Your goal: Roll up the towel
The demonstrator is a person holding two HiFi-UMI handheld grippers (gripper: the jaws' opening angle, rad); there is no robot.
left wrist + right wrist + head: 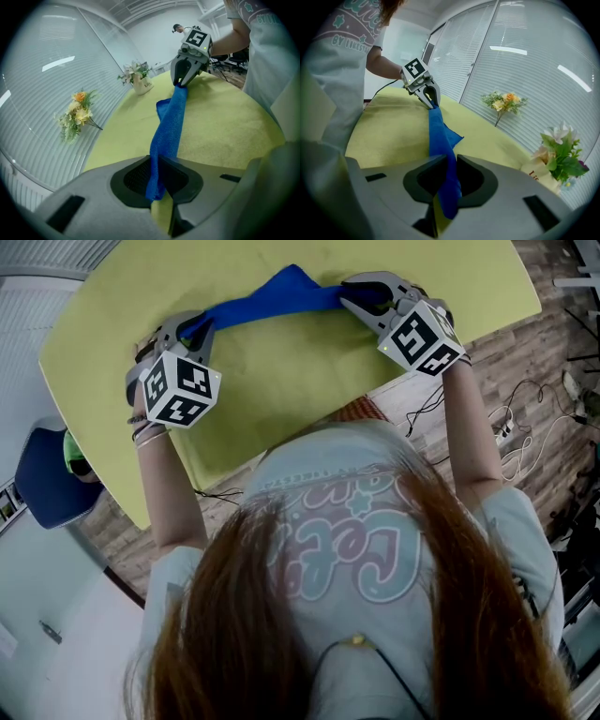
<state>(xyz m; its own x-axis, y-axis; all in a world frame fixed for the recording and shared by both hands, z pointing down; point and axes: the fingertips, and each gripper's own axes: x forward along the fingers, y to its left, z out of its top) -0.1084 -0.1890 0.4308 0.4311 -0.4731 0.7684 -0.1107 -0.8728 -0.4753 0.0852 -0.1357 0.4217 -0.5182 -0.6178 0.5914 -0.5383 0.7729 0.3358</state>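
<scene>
Two ends of the blue towel point(267, 298) are pinched at once. The left tongs point(156, 164) are almost closed on the end at 9 o'clock in the head view, and the right tongs point(446, 176) grip the end at 3 o'clock, their jaws a narrow slit apart with cloth filling it. Between them the towel spans as a bunched, half-twisted strip over the far part of the yellow-green counter point(281, 390), toward 12 o'clock from the person, and a loose flap pokes out near its middle. Rolling a strip like this would likely give a lumpy, crooked roll. The better course is probably to lower both ends together with even tension, so the cloth lies on the counter flat and untwisted. The flap should be spread out first. One end should be let go only once the towel rests down, since a thin pinch on bunched cloth may slip if either side pulls harder.
</scene>
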